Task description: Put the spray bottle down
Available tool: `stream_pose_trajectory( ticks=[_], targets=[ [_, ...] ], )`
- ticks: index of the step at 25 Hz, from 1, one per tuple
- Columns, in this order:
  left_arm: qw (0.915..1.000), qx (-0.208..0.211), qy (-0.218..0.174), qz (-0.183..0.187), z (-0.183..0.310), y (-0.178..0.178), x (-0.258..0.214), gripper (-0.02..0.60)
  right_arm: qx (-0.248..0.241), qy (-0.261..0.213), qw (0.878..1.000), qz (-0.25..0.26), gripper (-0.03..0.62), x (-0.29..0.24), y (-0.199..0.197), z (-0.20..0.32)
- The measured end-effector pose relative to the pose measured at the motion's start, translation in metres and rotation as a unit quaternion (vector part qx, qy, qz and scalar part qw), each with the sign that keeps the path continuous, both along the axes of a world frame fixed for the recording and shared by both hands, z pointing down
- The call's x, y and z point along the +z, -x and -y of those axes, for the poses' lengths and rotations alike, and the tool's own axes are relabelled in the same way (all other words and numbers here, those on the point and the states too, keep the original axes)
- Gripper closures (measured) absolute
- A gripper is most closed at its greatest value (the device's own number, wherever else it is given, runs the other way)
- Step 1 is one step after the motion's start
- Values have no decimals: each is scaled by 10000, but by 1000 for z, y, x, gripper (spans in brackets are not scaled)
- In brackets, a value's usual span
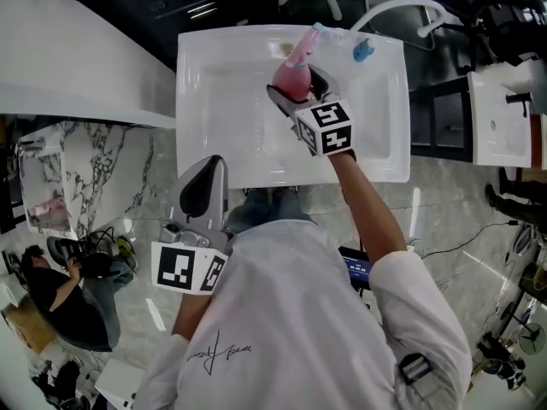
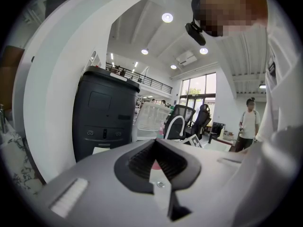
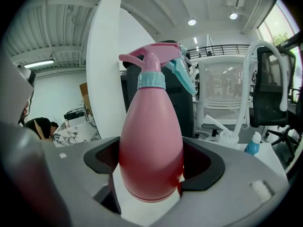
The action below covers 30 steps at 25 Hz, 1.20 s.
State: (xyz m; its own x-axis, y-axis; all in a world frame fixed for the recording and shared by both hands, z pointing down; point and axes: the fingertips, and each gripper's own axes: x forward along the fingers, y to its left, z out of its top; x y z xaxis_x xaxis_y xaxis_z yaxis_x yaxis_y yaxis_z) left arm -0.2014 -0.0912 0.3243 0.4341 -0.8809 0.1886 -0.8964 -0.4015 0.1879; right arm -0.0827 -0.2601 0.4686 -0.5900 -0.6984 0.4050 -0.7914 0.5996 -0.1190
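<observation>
My right gripper pinches the pink plastic spray bottle with the teal collar upright by its belly, over the white square table at twelve o'clock. My left gripper hangs at seven o'clock by the table's near edge, fingers pressed together, empty.

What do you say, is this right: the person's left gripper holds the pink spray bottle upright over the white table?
Not quite. It is the right gripper that holds the pink spray bottle, clamped between its jaws, as the right gripper view shows. The rest stands: the bottle is upright over the white table.
</observation>
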Motion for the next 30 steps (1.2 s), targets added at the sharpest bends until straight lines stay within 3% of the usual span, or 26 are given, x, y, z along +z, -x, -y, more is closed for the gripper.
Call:
stream_pose_trajectory(
  ticks=[30],
  targets=[
    [9991,-70,412,38,12,4,27,528,299,-32,9995,-119,221,47,-2,67]
  ],
)
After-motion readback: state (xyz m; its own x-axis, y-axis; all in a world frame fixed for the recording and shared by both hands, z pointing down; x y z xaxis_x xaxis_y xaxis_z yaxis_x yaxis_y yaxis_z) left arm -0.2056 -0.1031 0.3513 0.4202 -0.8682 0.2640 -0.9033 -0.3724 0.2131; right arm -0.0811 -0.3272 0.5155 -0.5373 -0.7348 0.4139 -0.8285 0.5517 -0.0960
